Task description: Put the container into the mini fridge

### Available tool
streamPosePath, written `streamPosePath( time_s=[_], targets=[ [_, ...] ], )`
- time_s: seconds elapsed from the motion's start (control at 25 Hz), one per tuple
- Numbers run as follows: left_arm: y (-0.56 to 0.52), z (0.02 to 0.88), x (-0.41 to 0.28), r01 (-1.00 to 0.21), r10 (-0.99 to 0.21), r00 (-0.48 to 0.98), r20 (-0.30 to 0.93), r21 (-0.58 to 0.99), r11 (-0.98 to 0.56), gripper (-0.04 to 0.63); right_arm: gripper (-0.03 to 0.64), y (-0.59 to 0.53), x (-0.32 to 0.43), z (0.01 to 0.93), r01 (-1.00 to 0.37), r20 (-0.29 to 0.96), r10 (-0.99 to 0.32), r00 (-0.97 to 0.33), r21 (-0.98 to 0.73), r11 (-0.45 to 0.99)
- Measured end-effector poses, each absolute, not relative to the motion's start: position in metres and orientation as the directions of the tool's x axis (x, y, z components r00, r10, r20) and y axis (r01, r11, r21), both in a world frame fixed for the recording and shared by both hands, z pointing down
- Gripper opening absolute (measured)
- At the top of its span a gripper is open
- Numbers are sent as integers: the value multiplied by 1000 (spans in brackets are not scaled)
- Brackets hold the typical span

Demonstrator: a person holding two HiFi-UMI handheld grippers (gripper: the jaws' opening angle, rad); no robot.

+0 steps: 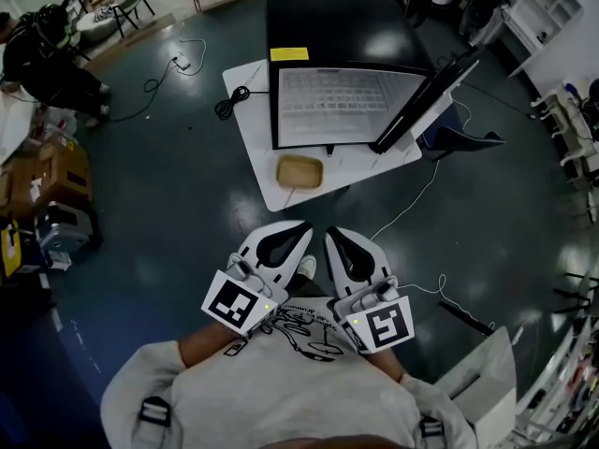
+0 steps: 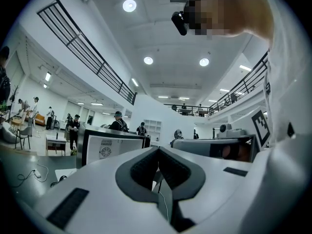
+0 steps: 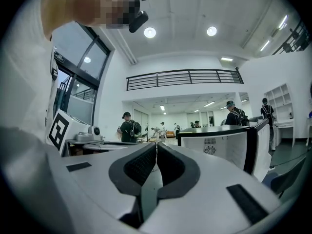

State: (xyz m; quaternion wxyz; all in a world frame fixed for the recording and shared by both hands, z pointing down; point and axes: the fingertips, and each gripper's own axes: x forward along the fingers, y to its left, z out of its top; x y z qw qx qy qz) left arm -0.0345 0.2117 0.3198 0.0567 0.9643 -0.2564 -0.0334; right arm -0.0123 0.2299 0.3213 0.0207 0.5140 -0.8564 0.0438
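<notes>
The mini fridge (image 1: 337, 26) stands on a white desk (image 1: 251, 129). It is a black box with a glossy top and a small yellow label (image 1: 289, 53) near its front edge. Its door (image 1: 426, 101) is swung open to the right side of the fridge, and in the opening a pale panel (image 1: 337, 106) with a fine grid pattern is visible. The container (image 1: 299, 170) lies on the desk just in front of the fridge opening, before its left half. It is a shallow tan tray with rounded corners, perhaps of wood or pressed paper, but the view is too small to be sure. A coiled black cable (image 1: 229, 101) lies on the desk at the left of the fridge.

Both grippers are well in front of the fridge, apart from the desk, above the dark shiny floor (image 1: 168, 185). The left gripper (image 1: 298, 229) has smooth white shells and dark ribbed fingers (image 2: 142, 168); these are pressed together and nothing is between them. The right gripper (image 1: 335, 237) is just beside it, and its fingers (image 3: 141, 165) are also closed on each other, empty.
</notes>
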Motion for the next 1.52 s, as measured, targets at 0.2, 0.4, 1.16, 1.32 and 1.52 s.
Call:
streamPosePath(
  time_s=[0.2,0.4,1.16,1.32,1.52],
  targets=[
    [192,321,-14,-507,-515,856,-36,126,-852,14,29,210,8,322,-873,75,-870,-488,-49,486],
    [178,322,5,-518,-526,850,-36,126,-846,15,29,195,27,324,-868,72,-866,-496,-53,493],
    [156,328,40,-556,-562,827,-18,121,-823,14,29,176,69,327,-855,73,-852,-519,-60,516],
    [158,330,43,-559,-564,825,-10,123,-820,14,29,178,70,328,-851,75,-848,-525,-61,522],
    [155,329,43,-571,-575,818,-10,108,-814,14,29,177,72,329,-844,82,-840,-536,-63,533]
  ],
)
